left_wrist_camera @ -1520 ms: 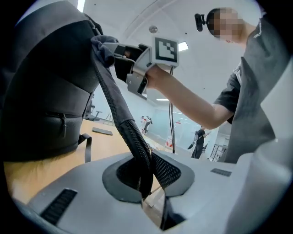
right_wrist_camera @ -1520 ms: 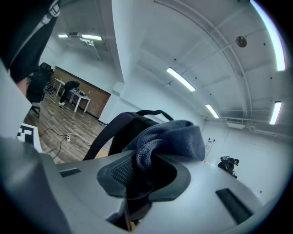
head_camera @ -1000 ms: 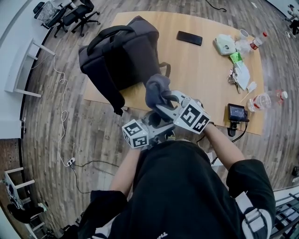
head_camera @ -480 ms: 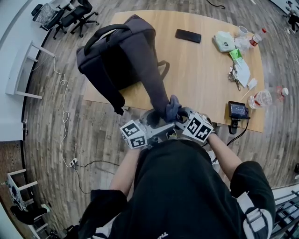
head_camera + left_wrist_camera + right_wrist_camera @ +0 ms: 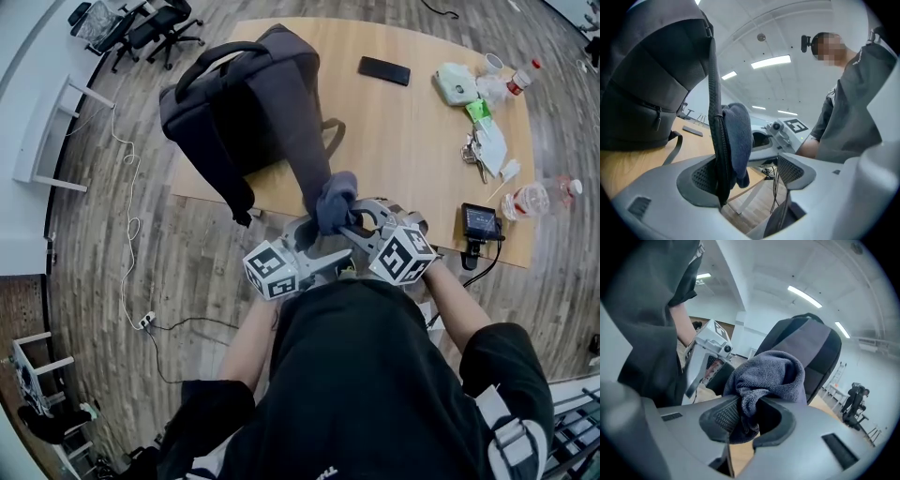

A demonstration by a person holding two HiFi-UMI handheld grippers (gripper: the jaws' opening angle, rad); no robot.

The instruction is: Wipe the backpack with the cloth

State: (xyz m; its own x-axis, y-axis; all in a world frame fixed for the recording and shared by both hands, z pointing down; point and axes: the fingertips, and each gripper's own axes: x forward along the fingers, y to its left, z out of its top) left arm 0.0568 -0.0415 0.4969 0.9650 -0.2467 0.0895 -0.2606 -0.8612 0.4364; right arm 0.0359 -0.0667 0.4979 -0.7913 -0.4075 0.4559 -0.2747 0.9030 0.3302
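The table (image 5: 412, 122) bears the backpack (image 5: 253, 103), handle far-left, long axis slanting toward the near edge. Only the left gripper view shows its zip edge (image 5: 723, 154) between the left gripper (image 5: 747, 173) jaws (just been opening, now wide). The right gripper (image 5: 750, 417) pinches the cloth (image 5: 764, 371).

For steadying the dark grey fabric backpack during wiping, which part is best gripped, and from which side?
Probably its thin zippered flap edge, which stretches out past the wooden table toward the person. Come from the person's side with the jaws level. That edge stands upright and flat, slim enough to pinch, while the body of the backpack looks too bulky for the jaws.
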